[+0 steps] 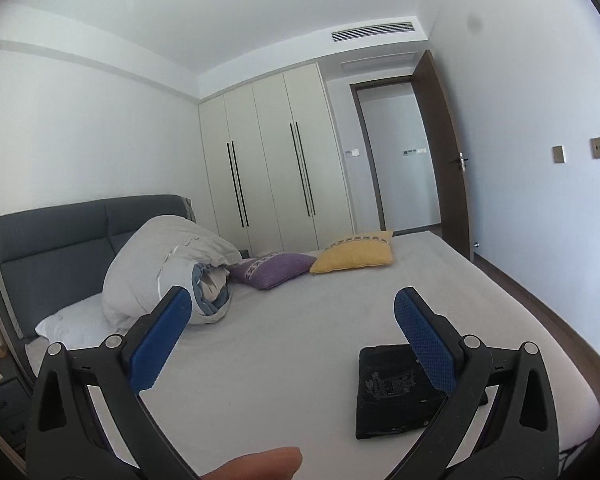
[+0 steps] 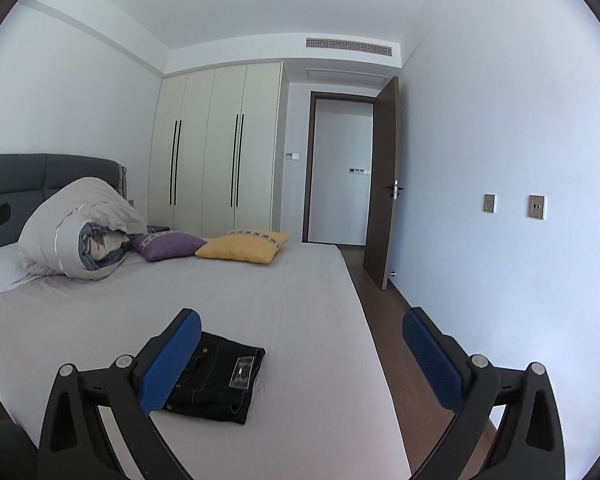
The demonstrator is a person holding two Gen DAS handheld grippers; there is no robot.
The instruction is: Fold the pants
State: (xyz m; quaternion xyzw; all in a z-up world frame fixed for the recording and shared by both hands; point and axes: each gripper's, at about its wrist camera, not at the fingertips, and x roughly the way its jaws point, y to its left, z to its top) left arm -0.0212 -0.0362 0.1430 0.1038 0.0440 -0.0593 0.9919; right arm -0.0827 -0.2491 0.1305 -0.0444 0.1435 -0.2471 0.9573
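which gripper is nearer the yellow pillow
Too close to call. The yellow pillow lies far up the bed from both; left gripper and right gripper both hover open near the folded pants.

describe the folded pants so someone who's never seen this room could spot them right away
Start at the bed with its pale sheet. Near its foot corner, far from the cushions, lie the pants, a compact dark rectangle with a small label patch, the only black thing on the sheet.

Left gripper (image 1: 292, 312) raised, pointing nearly level, jaws spread wide and empty, fingertip (image 1: 260, 462) showing beneath it, right gripper (image 2: 302, 330) likewise raised, wide, empty
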